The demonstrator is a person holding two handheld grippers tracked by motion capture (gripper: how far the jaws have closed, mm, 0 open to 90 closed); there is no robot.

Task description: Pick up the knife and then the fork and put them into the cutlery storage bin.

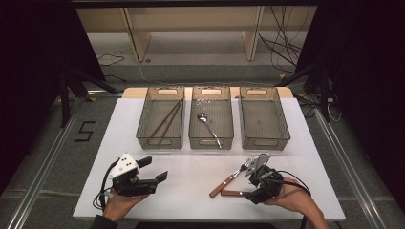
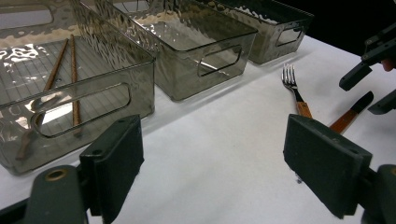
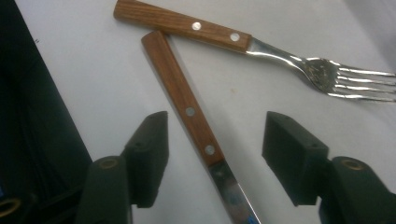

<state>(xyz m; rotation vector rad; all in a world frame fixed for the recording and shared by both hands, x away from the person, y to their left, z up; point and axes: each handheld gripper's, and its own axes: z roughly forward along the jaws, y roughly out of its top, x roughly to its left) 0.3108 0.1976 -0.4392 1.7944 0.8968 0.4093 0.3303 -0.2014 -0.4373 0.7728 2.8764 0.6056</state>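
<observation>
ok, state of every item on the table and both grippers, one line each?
left gripper: open, empty, off the bins
right gripper: open, jaws either side of the knife, no grip
knife: flat on the table
fork: flat on the table, handle end by the knife's handle end
chopsticks: lying in the left bin
spoon: lying in the middle bin
right bin: empty

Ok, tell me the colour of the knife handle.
Reddish-brown wood with silver rivets; the knife handle shows best in the right gripper view.
</observation>
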